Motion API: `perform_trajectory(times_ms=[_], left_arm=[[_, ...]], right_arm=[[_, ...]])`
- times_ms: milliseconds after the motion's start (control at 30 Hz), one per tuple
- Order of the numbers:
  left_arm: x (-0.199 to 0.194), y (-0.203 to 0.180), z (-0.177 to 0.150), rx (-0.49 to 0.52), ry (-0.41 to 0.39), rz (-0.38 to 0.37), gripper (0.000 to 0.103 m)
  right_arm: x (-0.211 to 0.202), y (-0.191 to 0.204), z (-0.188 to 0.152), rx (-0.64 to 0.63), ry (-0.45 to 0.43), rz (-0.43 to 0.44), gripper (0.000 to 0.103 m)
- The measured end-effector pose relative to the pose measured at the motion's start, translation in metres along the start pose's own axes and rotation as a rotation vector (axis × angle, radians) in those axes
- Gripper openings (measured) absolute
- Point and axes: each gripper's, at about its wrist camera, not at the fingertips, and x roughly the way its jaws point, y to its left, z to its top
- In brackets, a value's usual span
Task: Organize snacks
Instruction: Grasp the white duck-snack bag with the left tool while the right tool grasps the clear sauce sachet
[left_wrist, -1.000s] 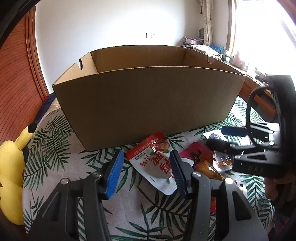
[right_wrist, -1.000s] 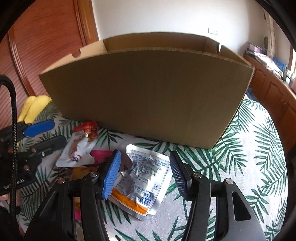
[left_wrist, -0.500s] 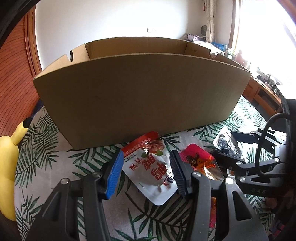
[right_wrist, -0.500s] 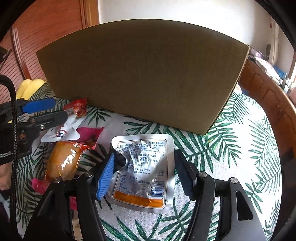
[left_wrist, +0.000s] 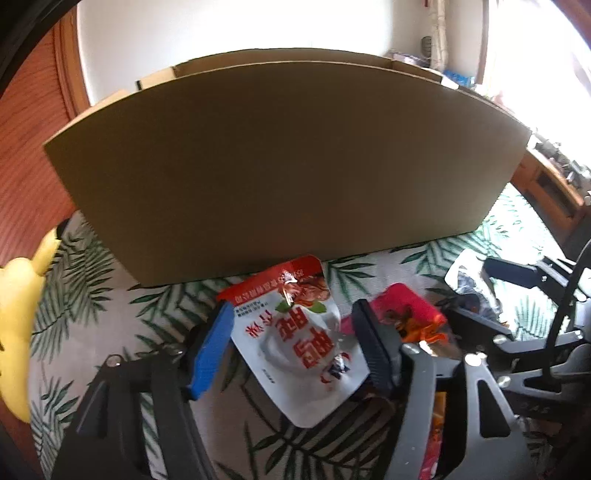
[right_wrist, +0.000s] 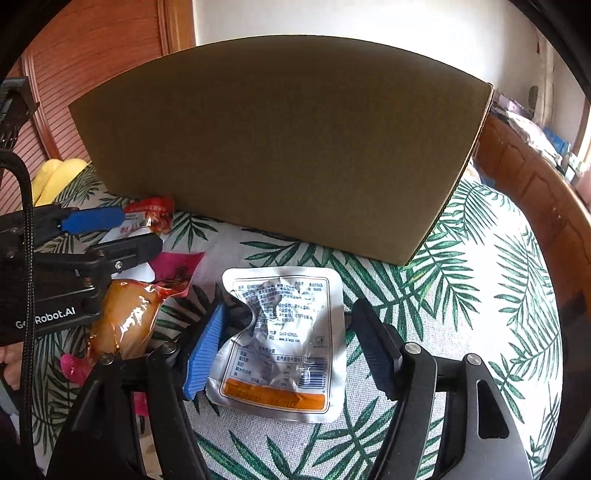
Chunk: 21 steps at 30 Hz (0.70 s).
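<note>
A white and red snack pouch (left_wrist: 295, 339) lies flat on the leaf-print cloth, between the fingers of my left gripper (left_wrist: 291, 347). Its jaws are opening and the pads stand at the pouch's edges without pressing. A silver pouch (right_wrist: 284, 339) with an orange stripe lies between the fingers of my right gripper (right_wrist: 290, 352). Those jaws are opening too, with a gap on the black finger's side. A big cardboard box (left_wrist: 288, 166) stands just behind both pouches, its inside hidden. The left gripper (right_wrist: 110, 232) also shows in the right wrist view, around the same red-topped pouch (right_wrist: 147, 218).
A pink packet (right_wrist: 177, 262) and an orange-brown vacuum-packed snack (right_wrist: 122, 321) lie between the two grippers. A yellow plush toy (left_wrist: 18, 314) sits at the table's left edge. Wooden furniture (right_wrist: 535, 184) runs along the right. Bare cloth (right_wrist: 480, 314) lies right of the silver pouch.
Both grippers have come down and closer to the box, each over its pouch. Both pairs of jaws have spread wider. The pouches have not moved.
</note>
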Motion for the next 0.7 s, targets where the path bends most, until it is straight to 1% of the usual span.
perform_trajectory(times_ms=[100, 167, 233, 400, 567, 667, 700], left_arm=[[0.0, 0.006, -0.005, -0.014, 0.017, 0.031, 0.069], [0.002, 0.014, -0.009, -0.058, 0.048, 0.01, 0.069], [0.0, 0.017, -0.013, -0.057, 0.037, 0.039, 0.073], [-0.004, 0.029, -0.023, -0.087, 0.032, 0.046, 0.077], [-0.009, 0.029, -0.029, -0.088, 0.037, 0.048, 0.077], [-0.013, 0.028, -0.033, -0.088, 0.044, 0.04, 0.075], [-0.013, 0.028, -0.033, -0.086, 0.044, 0.038, 0.072]], right_arm=[[0.001, 0.003, 0.001, -0.001, 0.0, 0.0, 0.072], [0.003, 0.003, 0.001, 0.0, 0.001, 0.001, 0.072], [0.003, 0.003, 0.001, 0.0, 0.001, 0.003, 0.073], [0.002, 0.004, 0.001, -0.001, 0.001, 0.004, 0.073], [0.002, 0.004, 0.0, -0.001, 0.0, 0.005, 0.073], [0.002, 0.004, 0.0, -0.001, 0.0, 0.004, 0.073], [0.002, 0.004, 0.0, -0.001, 0.0, 0.004, 0.073]])
